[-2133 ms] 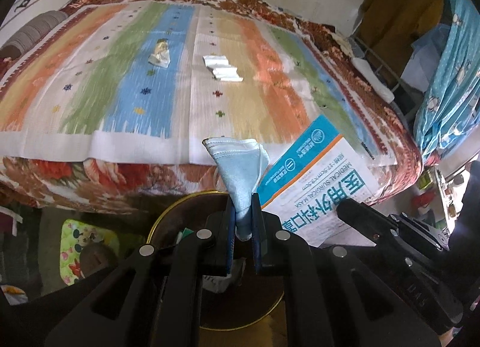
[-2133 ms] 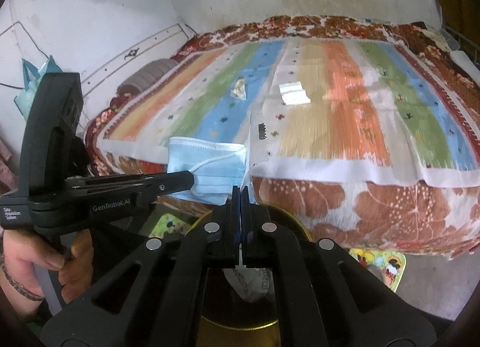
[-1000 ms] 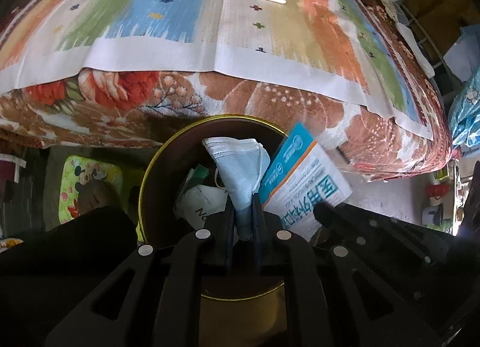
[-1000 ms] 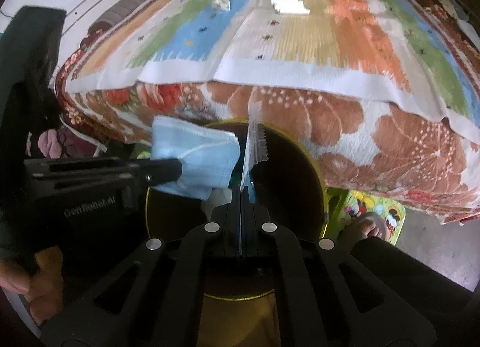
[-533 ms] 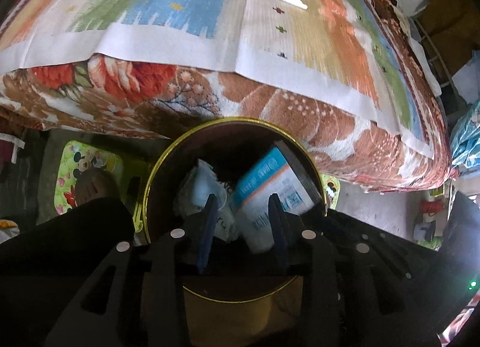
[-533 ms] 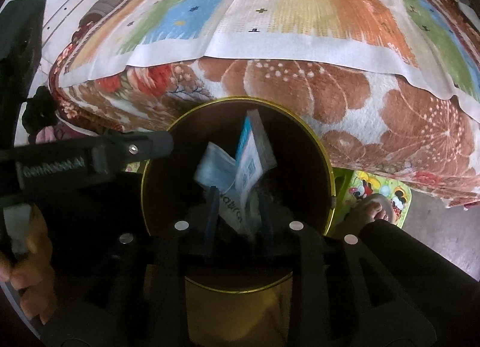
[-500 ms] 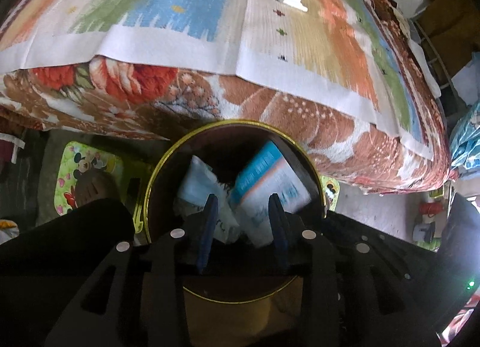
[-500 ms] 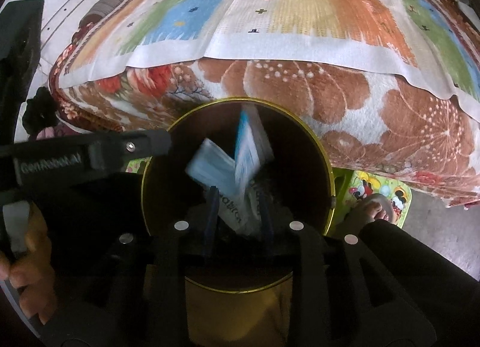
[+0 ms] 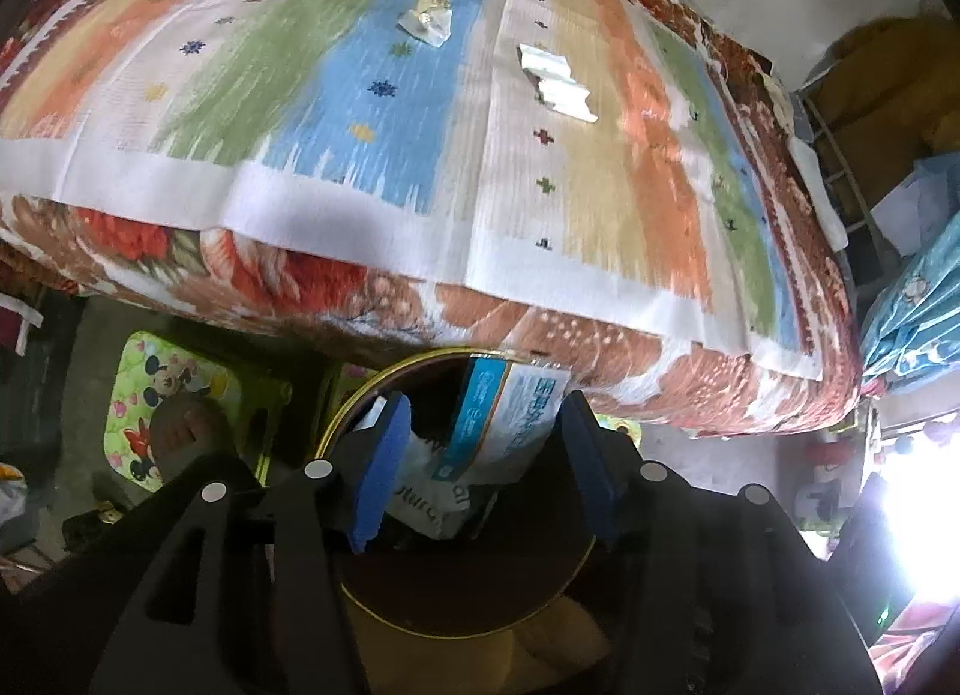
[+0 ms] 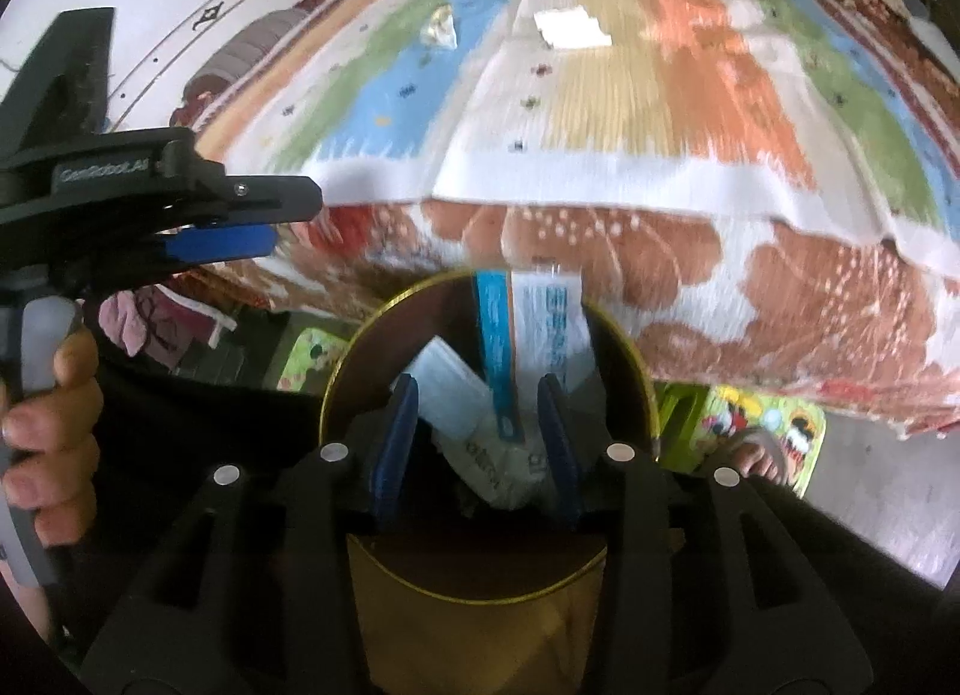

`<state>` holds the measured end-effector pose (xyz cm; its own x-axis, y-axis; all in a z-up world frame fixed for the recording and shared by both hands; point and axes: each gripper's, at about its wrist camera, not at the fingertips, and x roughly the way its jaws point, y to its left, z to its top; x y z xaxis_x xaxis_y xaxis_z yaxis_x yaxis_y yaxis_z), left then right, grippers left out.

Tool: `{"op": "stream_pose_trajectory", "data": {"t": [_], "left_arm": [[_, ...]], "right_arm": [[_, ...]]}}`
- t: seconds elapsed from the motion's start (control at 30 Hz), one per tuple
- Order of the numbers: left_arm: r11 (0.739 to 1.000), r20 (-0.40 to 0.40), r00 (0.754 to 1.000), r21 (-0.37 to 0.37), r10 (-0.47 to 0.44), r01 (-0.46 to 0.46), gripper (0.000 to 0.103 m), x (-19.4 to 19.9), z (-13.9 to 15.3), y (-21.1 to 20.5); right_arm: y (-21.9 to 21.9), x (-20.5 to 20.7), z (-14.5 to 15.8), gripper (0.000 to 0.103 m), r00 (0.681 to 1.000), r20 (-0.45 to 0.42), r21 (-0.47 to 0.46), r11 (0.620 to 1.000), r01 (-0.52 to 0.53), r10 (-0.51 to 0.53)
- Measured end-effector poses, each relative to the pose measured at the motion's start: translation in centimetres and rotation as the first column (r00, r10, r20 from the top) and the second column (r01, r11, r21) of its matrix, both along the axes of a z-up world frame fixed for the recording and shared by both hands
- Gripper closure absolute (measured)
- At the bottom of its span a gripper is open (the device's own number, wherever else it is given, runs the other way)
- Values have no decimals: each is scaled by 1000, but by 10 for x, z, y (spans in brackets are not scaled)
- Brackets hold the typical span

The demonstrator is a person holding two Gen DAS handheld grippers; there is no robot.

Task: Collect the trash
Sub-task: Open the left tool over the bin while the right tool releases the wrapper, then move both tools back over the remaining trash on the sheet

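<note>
Trash fills the round bin (image 10: 630, 371) on the floor at the foot of the bed: a mask packet (image 10: 543, 329) stands on end against the far wall, long axis nearly upright, blue stripe to the left and top edge poking above the gold rim. Beside it a pale blue face mask (image 10: 447, 389) leans tilted, one corner pointing up. Directly above the bin, the right gripper (image 10: 474, 443) points steeply down, its jaws opening with nothing pinched; the trash seen between them lies below in the bin. The left gripper (image 9: 480, 470) hovers above the bin too, jaws opening, empty. Farther off, on the striped bedspread (image 9: 600, 227), lie a crumpled wrapper (image 9: 427, 18) on the blue stripe and folded white paper (image 9: 555, 83), long axis running away across the bed.
</note>
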<state>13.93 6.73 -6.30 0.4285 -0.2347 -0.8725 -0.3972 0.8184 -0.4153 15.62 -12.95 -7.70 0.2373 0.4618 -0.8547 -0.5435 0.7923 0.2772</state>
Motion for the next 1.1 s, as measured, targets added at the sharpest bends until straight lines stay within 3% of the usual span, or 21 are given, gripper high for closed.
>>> {"op": "stream_pose_trajectory", "data": {"t": [0.17,0.4,0.6,0.9,1.1], "left_arm": [[1000,7,1000,-27,14,-14,49,8,6,11],[998,14,1000,64,6,-7,45,32,22,24],[997,4,1000,79,-6,6,42,54,22,30],[991,21,999,126,47,-50,30,90,25,53],[983,89,988,130,123,-134,11,112,24,75]], "right_arm": [[4,8,16,57,999,51,2,1000,-17,17],[8,28,31,53,998,63,28,999,-25,23],[18,45,43,47,992,119,9,999,-36,35],[33,94,54,35,981,193,-17,1000,-6,9],[45,122,51,21,975,222,-12,1000,9,-6]]}}
